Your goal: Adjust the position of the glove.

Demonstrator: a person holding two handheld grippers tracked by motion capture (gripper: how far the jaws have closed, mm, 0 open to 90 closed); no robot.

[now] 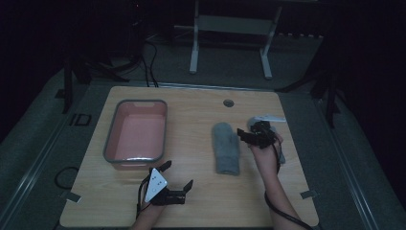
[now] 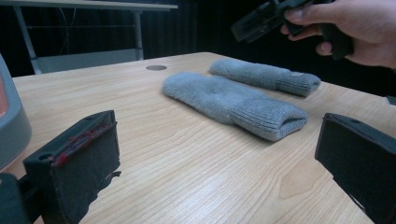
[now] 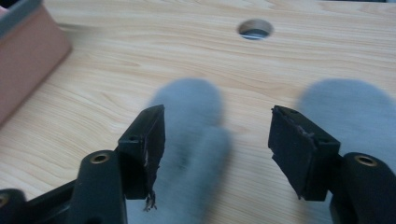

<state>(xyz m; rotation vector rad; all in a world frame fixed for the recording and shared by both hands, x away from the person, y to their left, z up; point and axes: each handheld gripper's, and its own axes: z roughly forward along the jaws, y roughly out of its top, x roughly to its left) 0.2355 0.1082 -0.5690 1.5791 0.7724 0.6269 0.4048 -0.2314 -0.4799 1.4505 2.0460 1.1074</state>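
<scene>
Grey knitted mittens [image 1: 226, 147] lay side by side on the wooden table [image 1: 201, 191], right of the pink basin [image 1: 137, 130]. The right gripper [image 1: 244, 135] hovered over them, jaws wide and empty. The left gripper [image 1: 178, 175] gaped empty near the basin.

A dim room, dark at the edges. A pale wooden worktop [image 1: 191, 201] with rounded corners and a round cable hole [image 1: 228, 103] near its far edge stands on grey carpet [image 1: 230, 62]. Beyond it, the white metal legs of another table [image 1: 194, 52]. Black cables [image 1: 148, 62] trail across the floor.
</scene>
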